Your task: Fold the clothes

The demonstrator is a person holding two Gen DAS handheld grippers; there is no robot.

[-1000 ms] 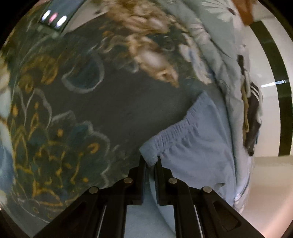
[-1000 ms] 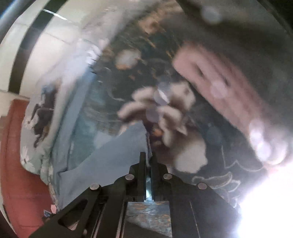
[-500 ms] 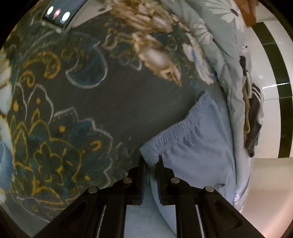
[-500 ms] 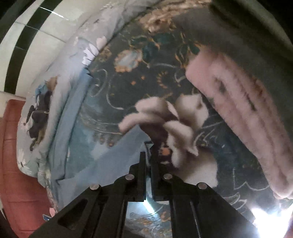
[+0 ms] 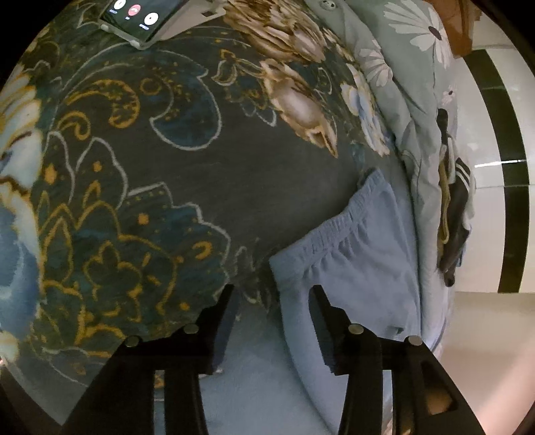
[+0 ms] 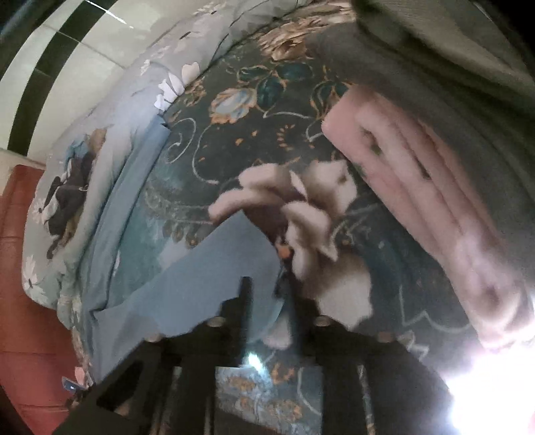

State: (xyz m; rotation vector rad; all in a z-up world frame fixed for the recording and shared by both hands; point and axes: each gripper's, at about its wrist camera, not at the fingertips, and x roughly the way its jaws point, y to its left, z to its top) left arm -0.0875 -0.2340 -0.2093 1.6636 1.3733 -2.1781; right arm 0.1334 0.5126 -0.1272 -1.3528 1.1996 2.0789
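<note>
Left wrist view: one left gripper (image 5: 274,294) hangs low over a dark floral blanket (image 5: 160,187), its two fingers spread wide apart and holding nothing; between and just beyond them lies one pair of light blue shorts (image 5: 361,267), spread flat on the blanket with the elastic waistband toward the far left and one waistband corner lying in the gap between the fingers, likely so that the corner is within easy reach; one phone (image 5: 143,16) on a stand sits at the far edge, its screen showing three round buttons; along the right runs a pale daisy-print duvet (image 5: 408,83) with a dark striped garment (image 5: 458,214) draped on it. Right wrist view, somewhat blurred: one right gripper (image 6: 267,287) sits at the other end of the same shorts (image 6: 200,277); its jaws stand parted, with the hem corner of the blue cloth lying between them, and nothing appears clamped; to the right rests one pile of folded pink cloth (image 6: 418,200), apparently set aside clear of the working space; a red surface (image 6: 20,267) shows at the near left; the shorts lie flat, unfolded as far as either view shows.
</note>
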